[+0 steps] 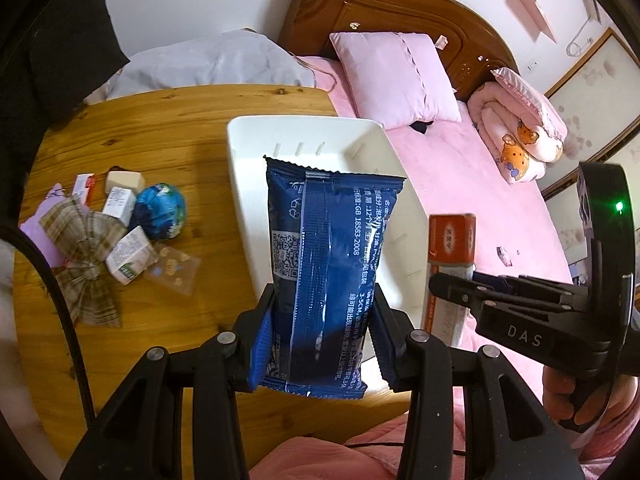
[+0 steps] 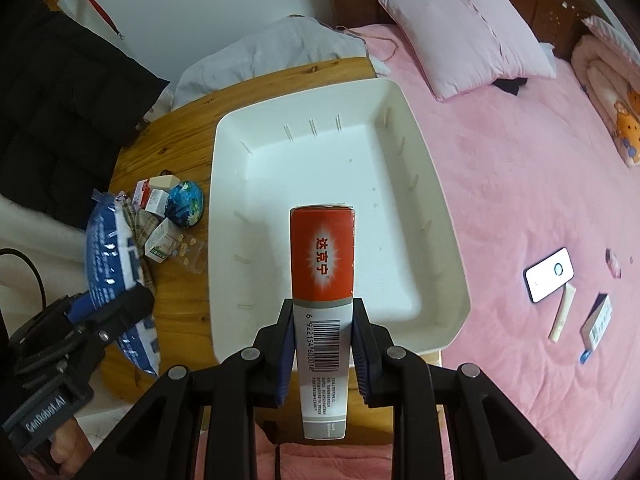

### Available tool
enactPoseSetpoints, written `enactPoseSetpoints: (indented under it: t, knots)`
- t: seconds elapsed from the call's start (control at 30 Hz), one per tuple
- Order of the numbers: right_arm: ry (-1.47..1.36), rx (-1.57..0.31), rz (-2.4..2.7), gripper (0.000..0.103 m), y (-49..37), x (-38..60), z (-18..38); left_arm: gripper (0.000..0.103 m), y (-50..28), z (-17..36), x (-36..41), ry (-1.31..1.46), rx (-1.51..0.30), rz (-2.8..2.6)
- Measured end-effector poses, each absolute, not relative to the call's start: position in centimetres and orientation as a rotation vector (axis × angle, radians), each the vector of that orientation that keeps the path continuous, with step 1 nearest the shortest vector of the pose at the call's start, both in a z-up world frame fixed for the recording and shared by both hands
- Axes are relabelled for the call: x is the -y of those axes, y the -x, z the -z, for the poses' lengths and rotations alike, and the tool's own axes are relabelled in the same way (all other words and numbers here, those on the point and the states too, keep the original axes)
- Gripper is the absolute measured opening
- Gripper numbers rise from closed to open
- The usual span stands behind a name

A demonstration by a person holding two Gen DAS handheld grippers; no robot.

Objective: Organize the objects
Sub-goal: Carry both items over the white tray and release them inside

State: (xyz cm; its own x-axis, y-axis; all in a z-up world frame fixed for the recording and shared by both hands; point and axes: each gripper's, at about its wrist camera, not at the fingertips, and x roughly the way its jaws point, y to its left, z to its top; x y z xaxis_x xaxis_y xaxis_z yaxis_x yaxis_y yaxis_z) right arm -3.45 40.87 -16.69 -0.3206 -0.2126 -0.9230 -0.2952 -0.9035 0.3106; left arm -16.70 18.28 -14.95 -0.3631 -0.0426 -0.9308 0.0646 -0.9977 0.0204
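a pink pillow point(image 2: 468, 36) leans against the carved wooden headboard point(image 1: 384, 24) on the pink bedsheet point(image 2: 500, 184). a folded bear-print quilt point(image 1: 520, 136) lies beside it. a black jacket point(image 2: 60, 120) hangs left of the table.

White tray point(image 2: 404, 98) on wooden table point(image 2: 168, 136)

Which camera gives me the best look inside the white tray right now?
The right wrist view: the white tray shows whole from above, nothing lying in it, only the orange box in front. In the left wrist view the blue packet hides most of the tray.
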Motion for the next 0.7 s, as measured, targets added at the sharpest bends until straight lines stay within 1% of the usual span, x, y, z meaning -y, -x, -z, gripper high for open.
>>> enactPoseSetpoints:
  t: [0.17,0.43,0.57,0.6,0.7]
  knots:
    - [1.81,-0.641,-2.46,0.026,4.3,-41.7,17.0,0.047,17.5,16.0,-19.1,-1.753,-0.054,2.521]
    - [1.803,-0.533,-2.474,0.026,4.7,-43.5,17.5,0.047,18.1,16.7,-20.2,-1.737,-0.071,2.54]
    - [1.796,-0.537,-2.469,0.026,5.1,-44.5,17.8,0.047,18.0,16.9,-20.5,-1.727,-0.084,2.512]
    - [1.802,-0.5,-2.479,0.026,5.1,-44.9,17.9,0.047,18.1,16.9,-20.5,-1.725,-0.085,2.505]
    - [1.796,-0.498,-2.484,0.027,5.0,-45.2,18.0,0.047,18.3,17.1,-20.7,-1.725,-0.08,2.491]
